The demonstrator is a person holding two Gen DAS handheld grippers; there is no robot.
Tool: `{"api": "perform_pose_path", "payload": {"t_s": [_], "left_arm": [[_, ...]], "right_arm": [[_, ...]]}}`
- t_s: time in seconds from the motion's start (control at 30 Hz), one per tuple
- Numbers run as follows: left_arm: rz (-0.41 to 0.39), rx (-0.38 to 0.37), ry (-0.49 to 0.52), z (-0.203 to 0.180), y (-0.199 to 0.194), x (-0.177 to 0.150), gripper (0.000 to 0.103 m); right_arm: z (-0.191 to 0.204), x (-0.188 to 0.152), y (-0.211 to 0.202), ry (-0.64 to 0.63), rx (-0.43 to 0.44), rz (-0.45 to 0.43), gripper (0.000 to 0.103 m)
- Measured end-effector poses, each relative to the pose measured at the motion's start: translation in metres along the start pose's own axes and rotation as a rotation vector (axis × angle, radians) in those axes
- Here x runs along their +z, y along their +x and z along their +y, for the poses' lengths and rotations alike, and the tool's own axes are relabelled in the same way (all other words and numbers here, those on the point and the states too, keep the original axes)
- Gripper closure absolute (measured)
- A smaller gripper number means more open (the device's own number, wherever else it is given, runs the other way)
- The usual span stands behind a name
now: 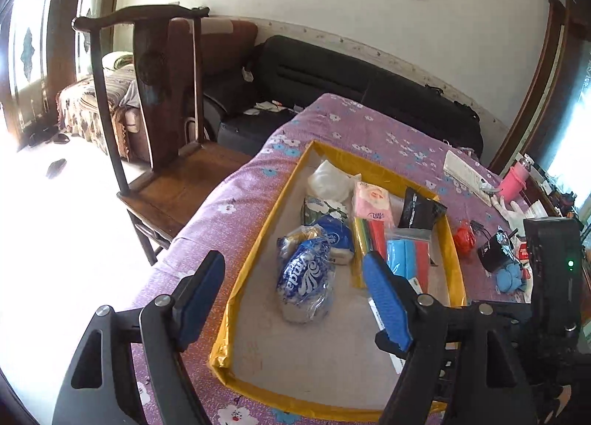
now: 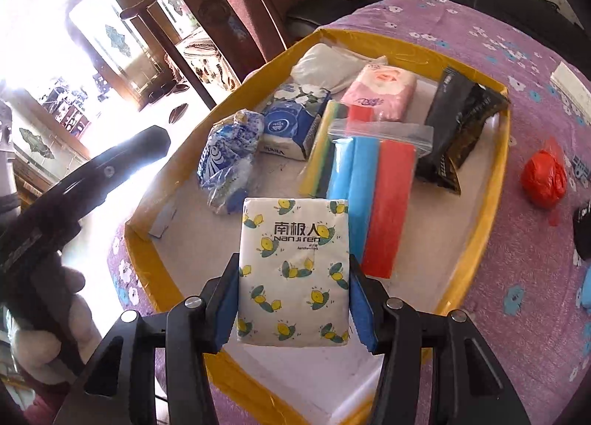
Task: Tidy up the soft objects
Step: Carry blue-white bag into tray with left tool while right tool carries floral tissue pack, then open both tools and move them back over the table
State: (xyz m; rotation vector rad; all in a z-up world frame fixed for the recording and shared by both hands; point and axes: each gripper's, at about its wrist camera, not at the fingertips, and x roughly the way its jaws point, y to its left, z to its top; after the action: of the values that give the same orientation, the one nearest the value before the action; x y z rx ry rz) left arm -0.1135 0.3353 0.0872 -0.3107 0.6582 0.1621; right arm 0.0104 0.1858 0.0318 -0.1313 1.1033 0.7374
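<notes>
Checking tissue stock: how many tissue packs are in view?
4: lemon-print pack in the right gripper; pink pack, blue pack and floral pack in the tray. Others may be hidden.

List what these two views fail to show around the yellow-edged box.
- Right wrist view: the box floor under the lemon-print tissue pack, which the right gripper holds.
- Left wrist view: the box's near right corner, behind the left gripper fingers.
- Left wrist view: the small items beside the red bag, too small to name.
</notes>
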Motion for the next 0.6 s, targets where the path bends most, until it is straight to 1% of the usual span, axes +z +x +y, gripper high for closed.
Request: {"api": "perform_pose_path", "payload": {"t_s": [0.03,0.1,0.17,0.23,0.3,0.33,0.4,0.47,0.6], "left_arm": [[-0.039,0.019,0.01,-0.002,-0.006,-0.001,0.027],[-0.144,0.064,0.057,-0.011,-0.024,-0.008,0.027],[-0.26,0.126,0.127,-0.025,-0.042,-0.016,0.022],[-0.38,0.186,0.194,-0.041,-0.059,-0.026,0.013],[-0.468,0.221,0.248,-0.055,-0.073,-0.034,0.008],[-0.502,0.233,0.267,-0.061,-0.078,-0.037,0.005],[-0.553,0.251,0.3,-0.071,-0.087,-0.043,0.004],[-0.581,0.264,0.328,-0.081,-0.092,-0.047,0.003],[-0.608,0.276,0.382,-0.1,-0.097,-0.054,0.003]], "right_arm": [[0.003,0.001,0.003,-0.011,-0.001,-0.008,0.044],[0.008,0.002,0.005,-0.03,-0.005,-0.019,0.034],[0.01,0.0,0.001,-0.039,-0.002,-0.04,0.031],[0.01,-0.001,-0.004,-0.042,-0.01,-0.057,0.031],[0.008,-0.004,-0.015,-0.035,-0.017,-0.081,0.031],[0.006,-0.005,-0.02,-0.028,-0.02,-0.09,0.031],[-0.002,-0.008,-0.032,-0.009,-0.023,-0.113,0.03],[-0.009,-0.013,-0.043,0.007,-0.022,-0.132,0.029],[-0.025,-0.026,-0.066,0.035,-0.03,-0.169,0.028]]}}
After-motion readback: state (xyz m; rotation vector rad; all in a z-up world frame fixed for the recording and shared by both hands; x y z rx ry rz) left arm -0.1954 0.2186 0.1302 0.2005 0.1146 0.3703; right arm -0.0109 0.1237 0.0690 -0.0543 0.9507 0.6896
